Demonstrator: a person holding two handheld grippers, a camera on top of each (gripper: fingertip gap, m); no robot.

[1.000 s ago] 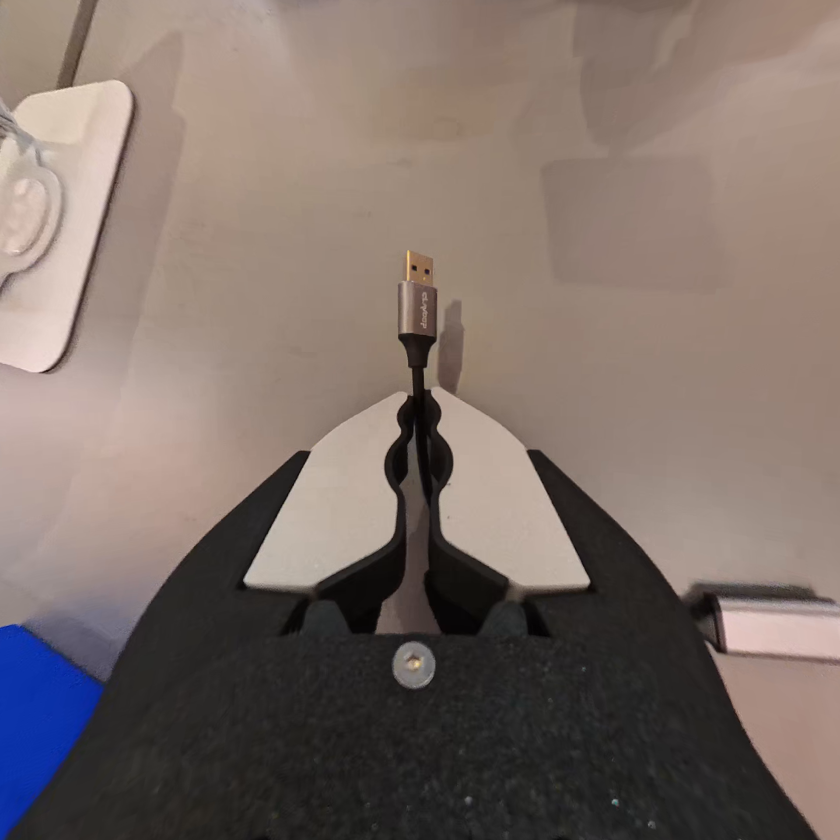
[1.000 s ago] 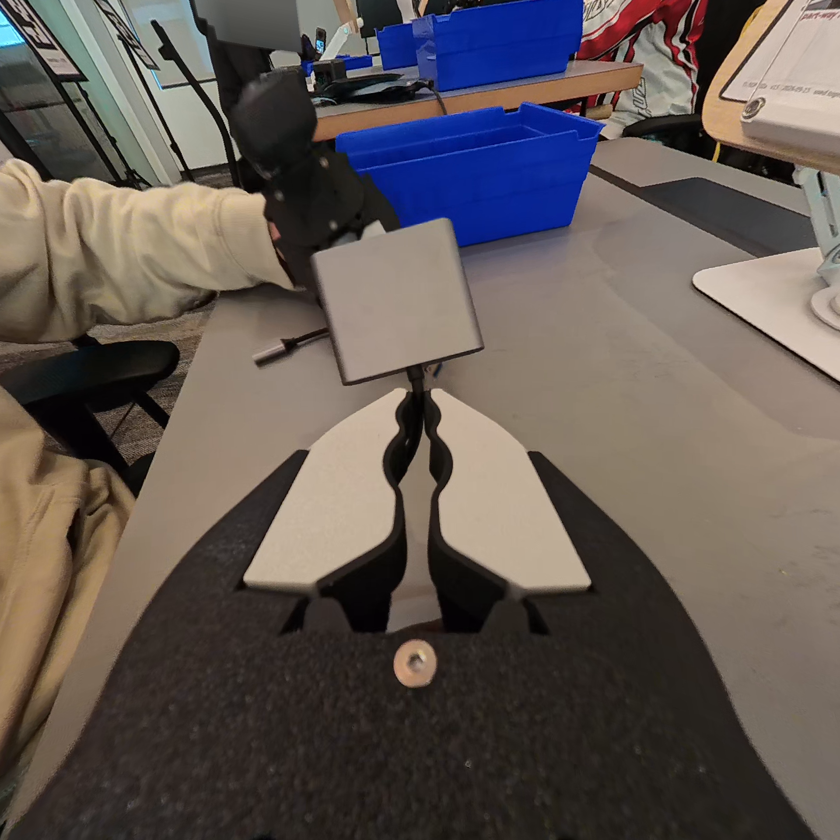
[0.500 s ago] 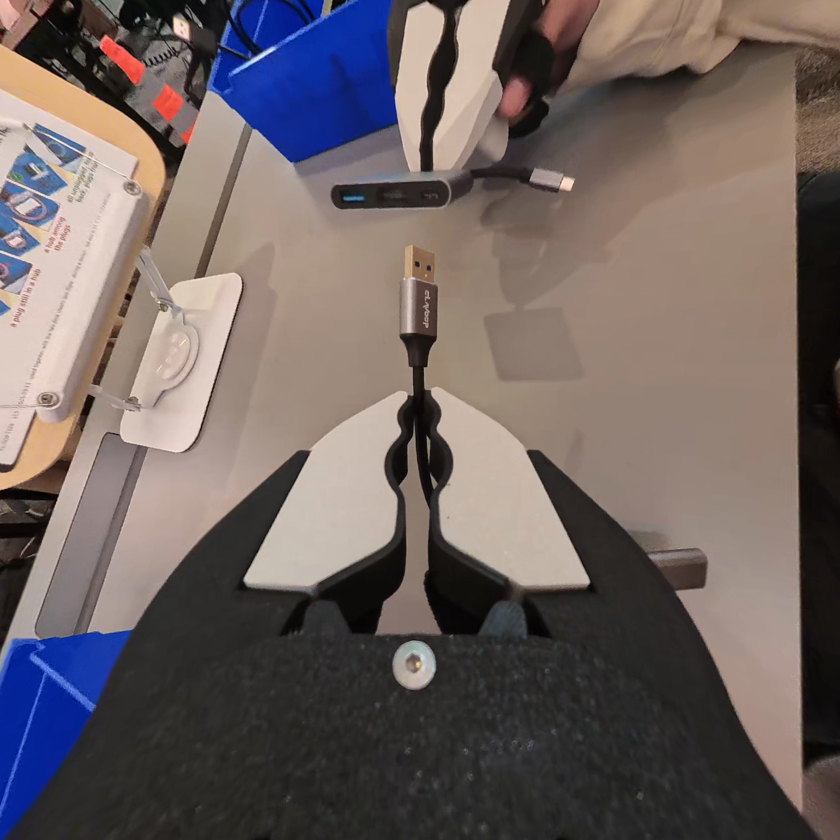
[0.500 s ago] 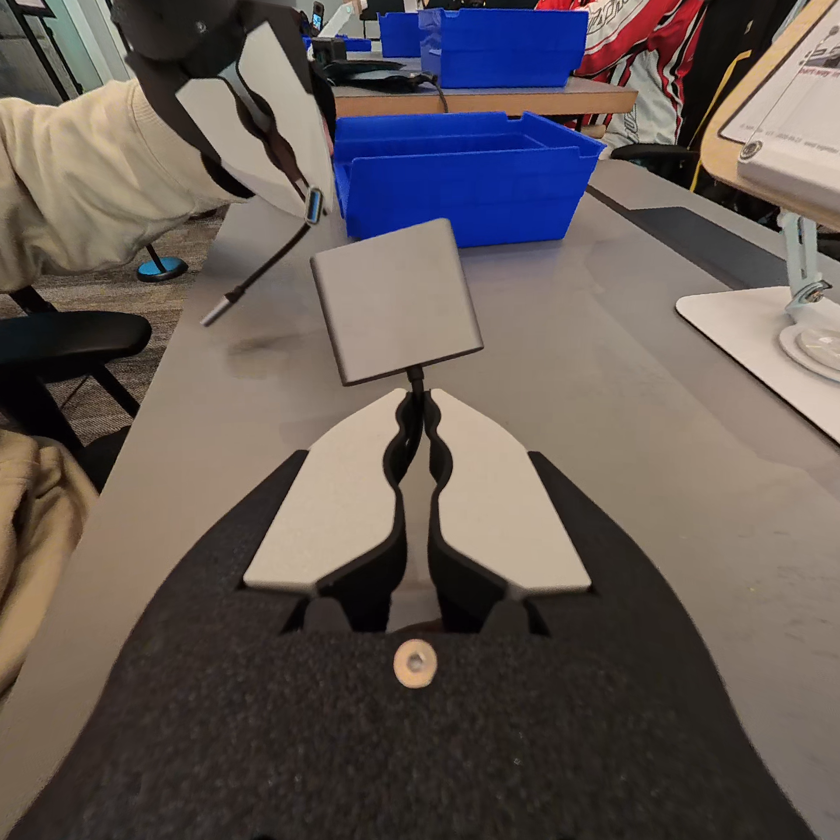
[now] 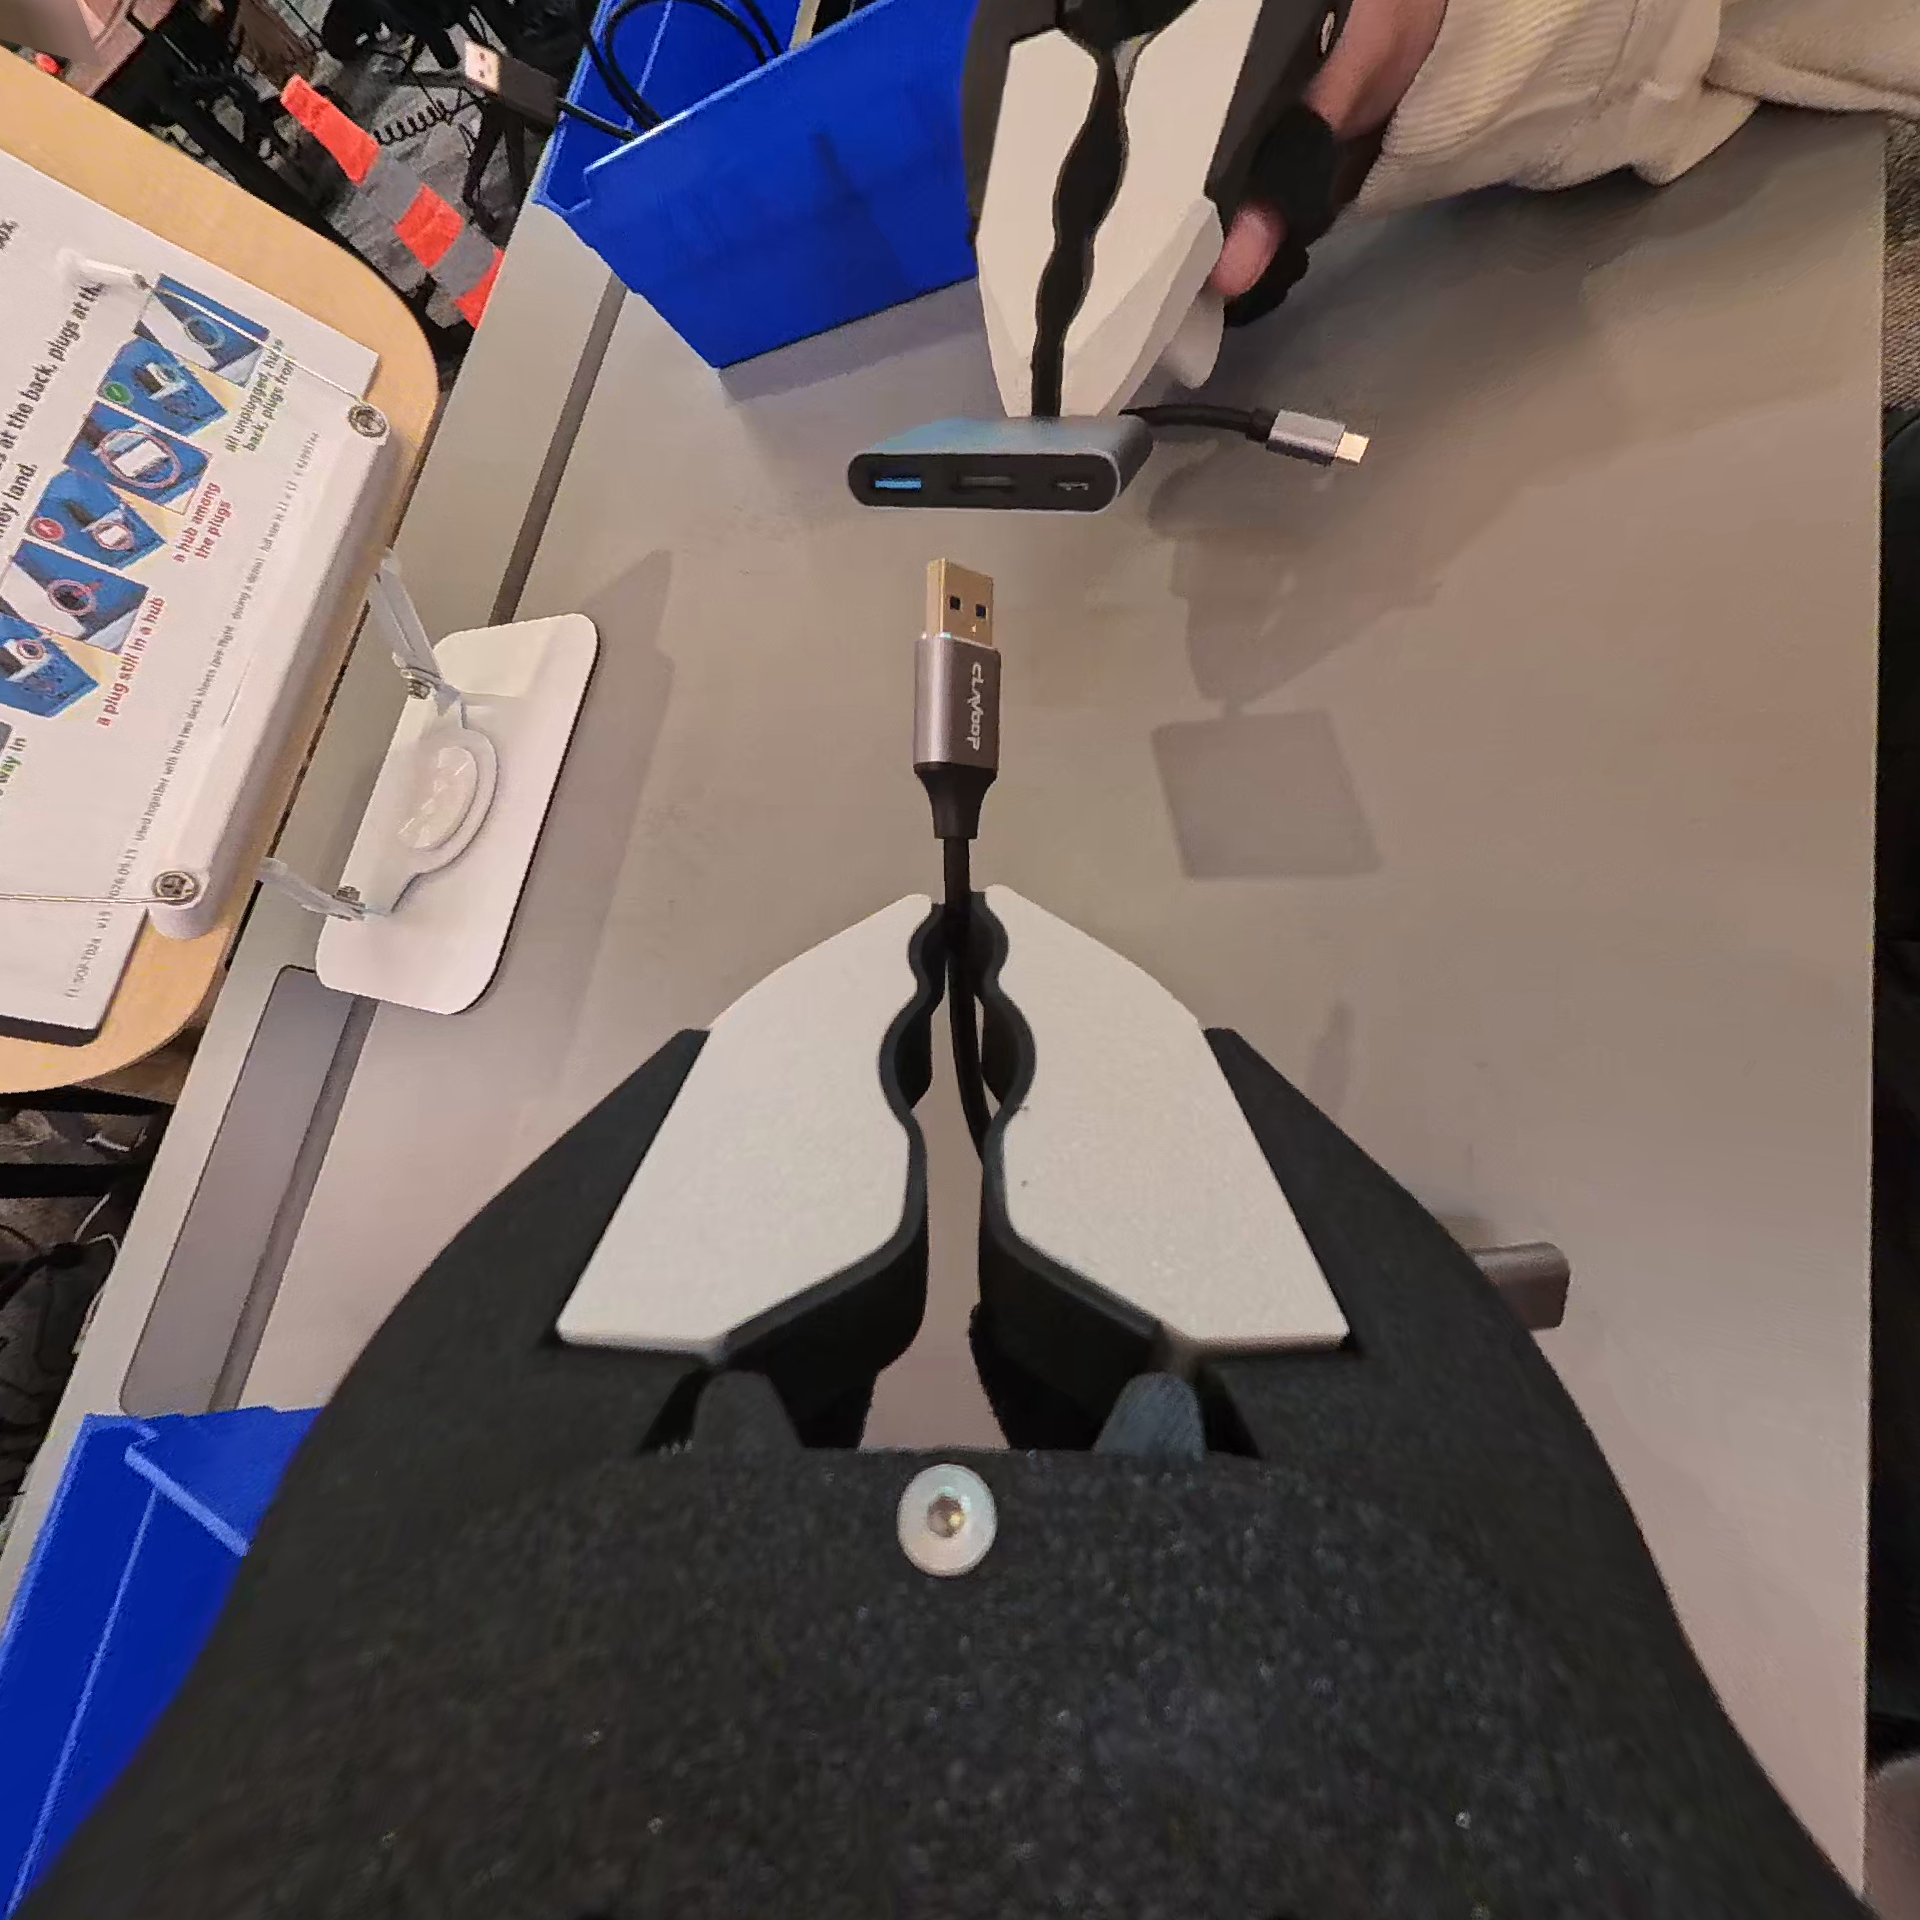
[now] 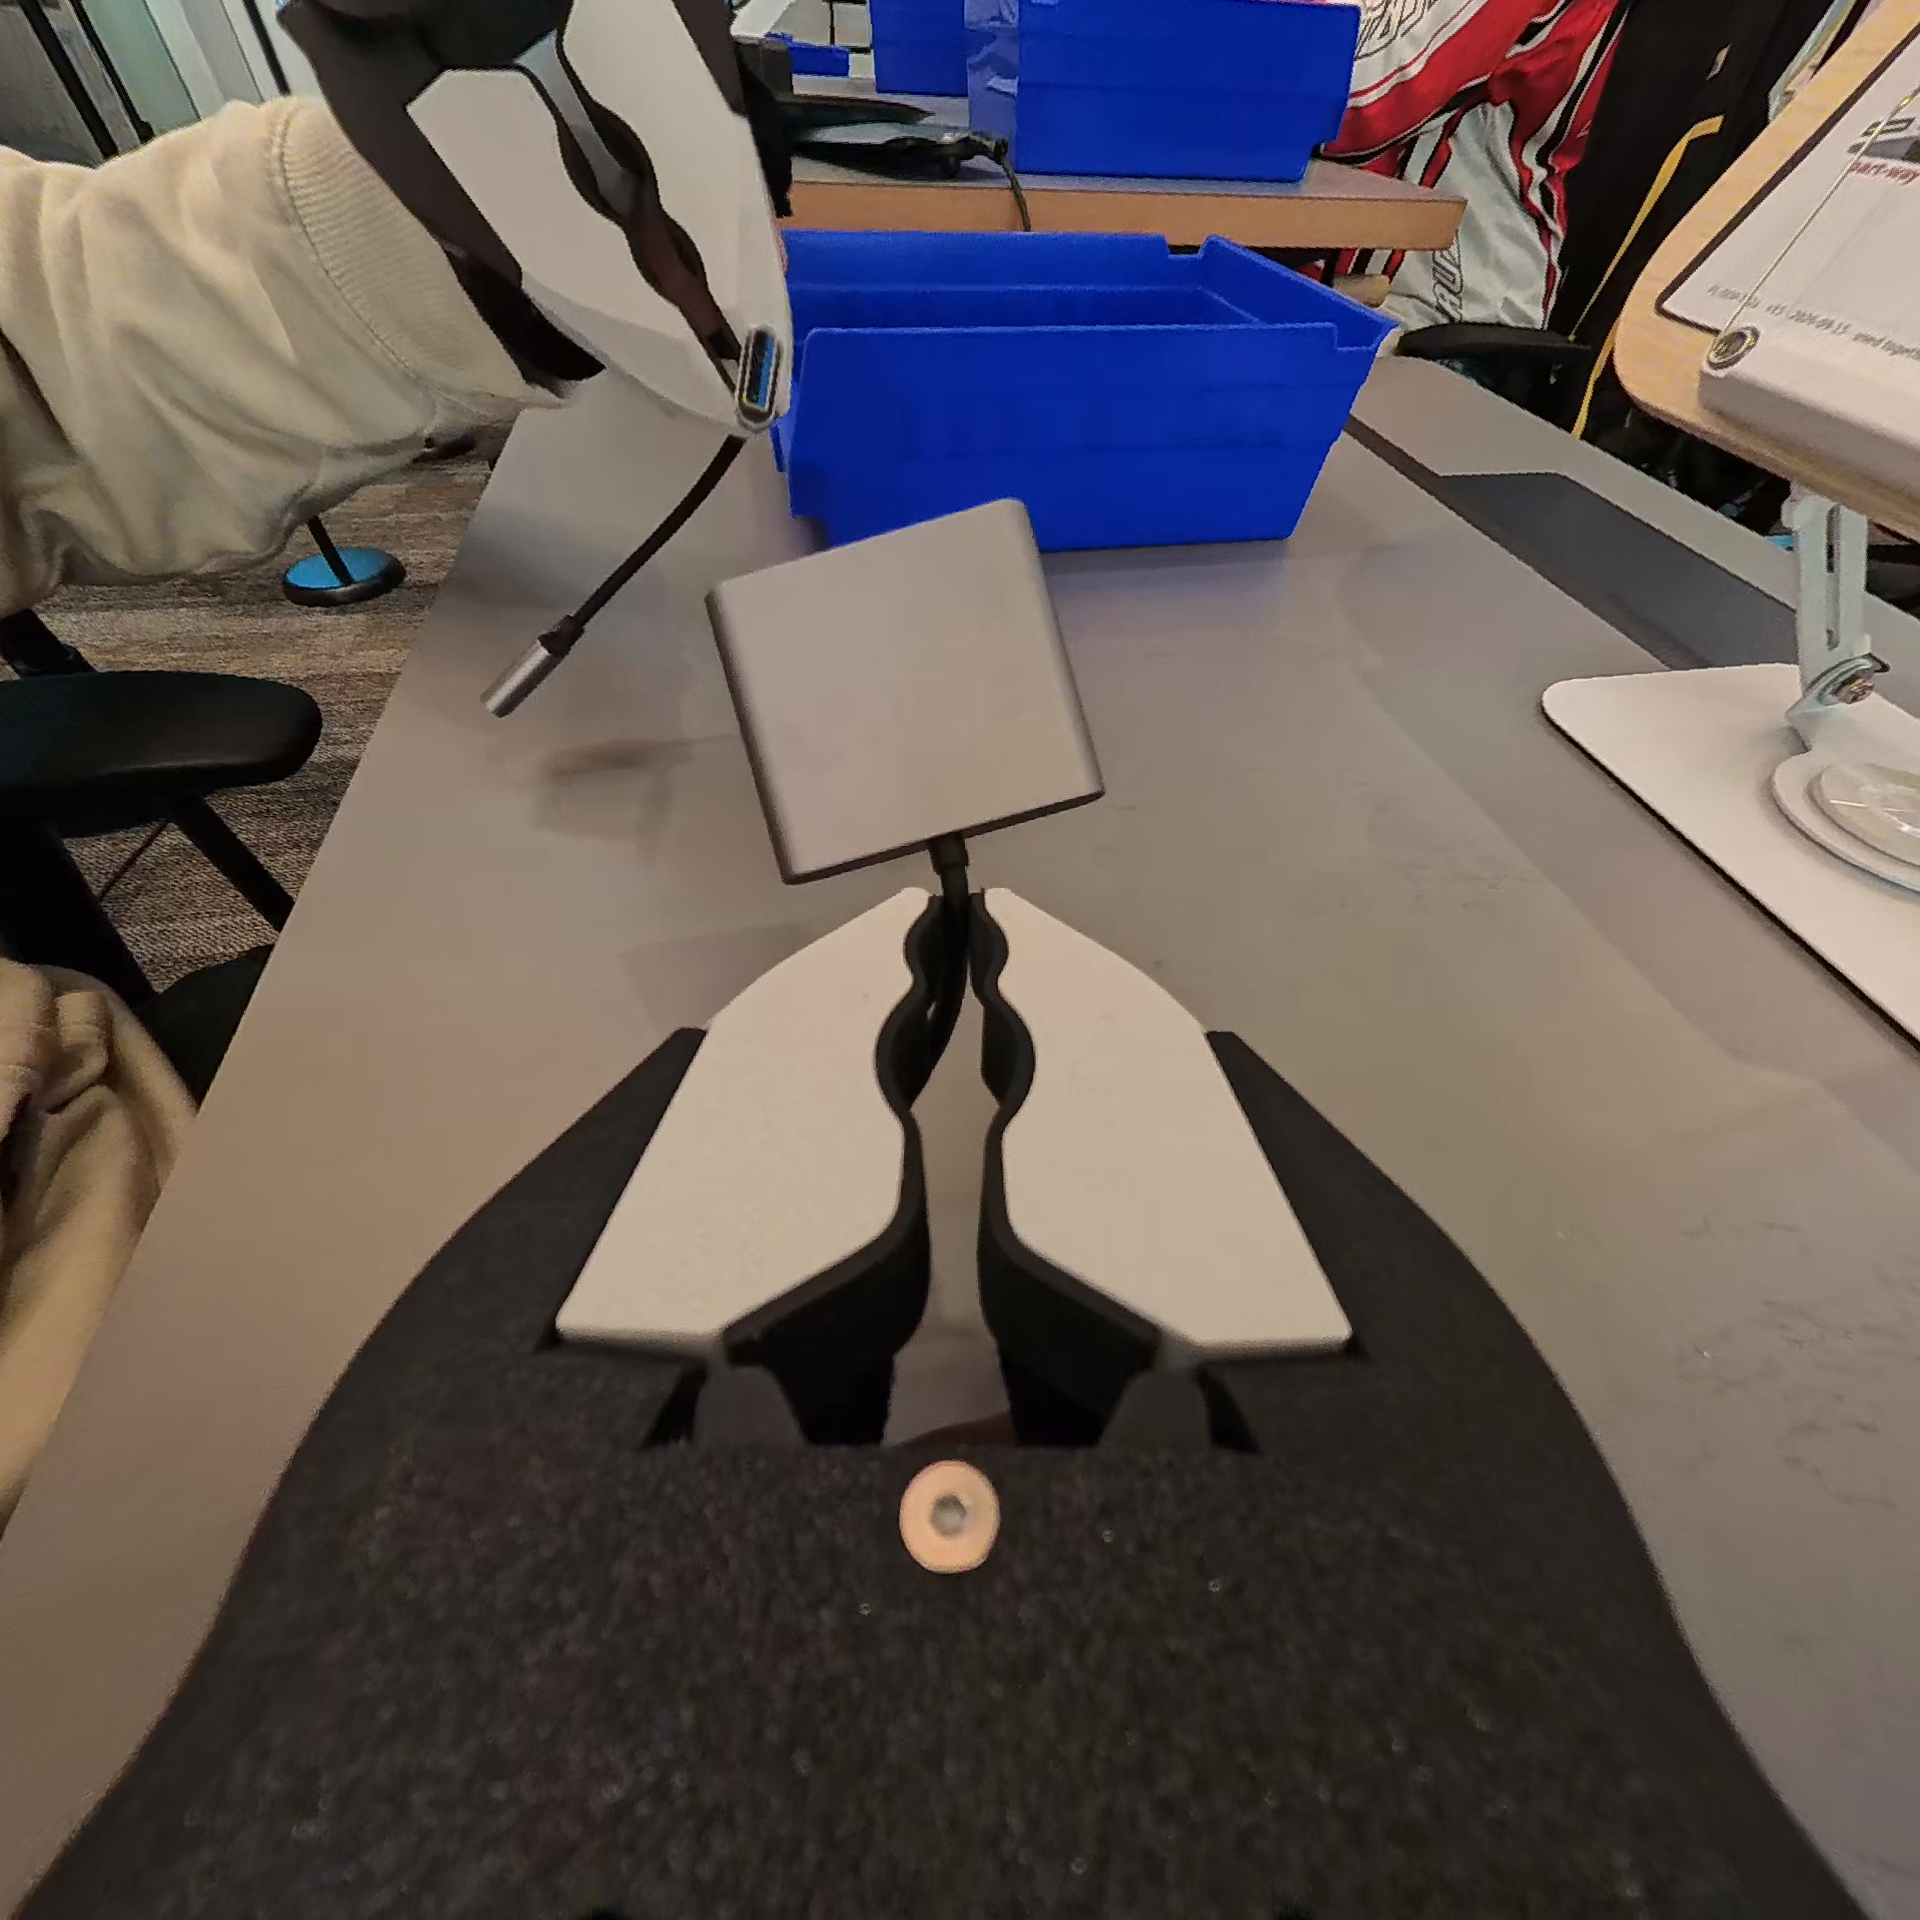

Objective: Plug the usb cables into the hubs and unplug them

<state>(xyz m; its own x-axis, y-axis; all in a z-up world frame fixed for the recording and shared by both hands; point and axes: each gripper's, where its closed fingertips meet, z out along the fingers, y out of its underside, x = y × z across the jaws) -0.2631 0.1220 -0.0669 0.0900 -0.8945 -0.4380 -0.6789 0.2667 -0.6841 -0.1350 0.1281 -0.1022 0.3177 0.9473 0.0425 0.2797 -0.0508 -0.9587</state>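
Observation:
In the left wrist view my left gripper (image 5: 958,906) is shut on the black cable just behind a grey USB-A plug (image 5: 956,691) with a gold tip. The plug points at the port face of a grey hub (image 5: 997,470), a short gap away. The hub's blue port (image 5: 899,481) is at its left end. My right gripper (image 5: 1049,400) holds the hub from above by its cable. In the right wrist view my right gripper (image 6: 951,902) is shut on the hub's cable, with the hub (image 6: 899,691) above the table. The left gripper (image 6: 756,418) is at upper left, with the plug (image 6: 758,376) seen end-on.
A blue bin (image 5: 779,208) stands behind the hub, also in the right wrist view (image 6: 1070,395). A white stand base (image 5: 447,831) with an instruction board (image 5: 156,582) is at the left. Another blue bin (image 5: 94,1621) is at the near left. The cable's free end (image 6: 514,686) hangs over the grey table (image 5: 1455,1039). My hands' fingertips stand some 15 cm from each other.
The left gripper has swung up from facing the bare table to facing the hub. The plug and the hub have come closer together. Both grippers stay shut.

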